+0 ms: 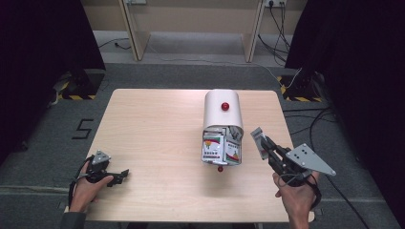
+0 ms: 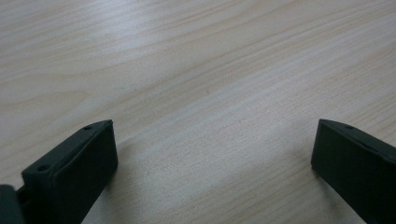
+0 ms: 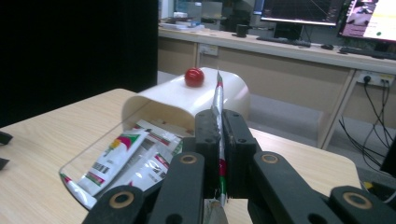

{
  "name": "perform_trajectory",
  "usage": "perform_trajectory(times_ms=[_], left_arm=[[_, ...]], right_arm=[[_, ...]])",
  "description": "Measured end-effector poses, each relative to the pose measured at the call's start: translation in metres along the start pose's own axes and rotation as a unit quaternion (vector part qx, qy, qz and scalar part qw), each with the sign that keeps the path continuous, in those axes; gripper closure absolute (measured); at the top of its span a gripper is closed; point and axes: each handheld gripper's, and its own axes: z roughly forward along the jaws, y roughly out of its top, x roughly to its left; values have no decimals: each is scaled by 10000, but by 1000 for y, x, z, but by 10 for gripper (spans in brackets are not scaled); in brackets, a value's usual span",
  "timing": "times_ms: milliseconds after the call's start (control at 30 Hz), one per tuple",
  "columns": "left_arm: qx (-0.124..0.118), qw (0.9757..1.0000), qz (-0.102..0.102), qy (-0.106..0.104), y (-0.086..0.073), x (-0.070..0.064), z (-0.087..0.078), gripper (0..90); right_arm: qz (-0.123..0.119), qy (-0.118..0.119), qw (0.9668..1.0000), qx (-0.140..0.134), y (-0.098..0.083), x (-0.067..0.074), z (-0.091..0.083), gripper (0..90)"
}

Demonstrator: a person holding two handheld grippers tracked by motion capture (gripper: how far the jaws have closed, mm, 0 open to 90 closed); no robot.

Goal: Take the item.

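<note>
A cream container [image 1: 222, 112] with a red knob [image 1: 225, 106] lies on the wooden table [image 1: 153, 129], its open mouth towards the person. Several printed sachets [image 1: 213, 145] lie in that mouth on a clear flap with a second red knob [image 1: 220, 168]. My right gripper [image 1: 266, 143] hovers just right of the opening, shut on one thin sachet [image 1: 258, 138]. In the right gripper view the held sachet [image 3: 217, 95] stands edge-on between the jaws of the right gripper [image 3: 220, 123], with the container [image 3: 168, 100] behind it. My left gripper [image 1: 122, 175] rests open at the front left; nothing lies between its fingers [image 2: 79, 168].
The table's front edge runs close under both hands. Cables [image 1: 315, 124] trail over the floor to the right, and a wooden desk frame [image 1: 191, 28] stands beyond the far edge. Bare tabletop lies between the left gripper and the container.
</note>
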Motion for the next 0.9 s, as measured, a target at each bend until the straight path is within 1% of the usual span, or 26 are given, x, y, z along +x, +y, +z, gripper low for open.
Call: perform_trajectory(times_ms=[100, 167, 367, 733, 900], left_arm=[[1, 10000, 0, 1, 0, 0, 0, 0], [11, 10000, 13, 2, 0, 0, 0, 0], [8, 10000, 11, 1, 0, 0, 0, 0], [9, 10000, 10, 2, 0, 0, 0, 0], [11, 10000, 12, 1, 0, 0, 0, 0]], right_arm=[[1, -153, 9999, 65, -5, -6, 3, 865], [53, -241, 9996, 145, -10, -12, 7, 865], [186, -375, 9984, 390, -26, -24, 19, 865], [256, -585, 9958, 649, -43, -42, 28, 865], [310, -713, 9939, 782, -52, -49, 33, 865]])
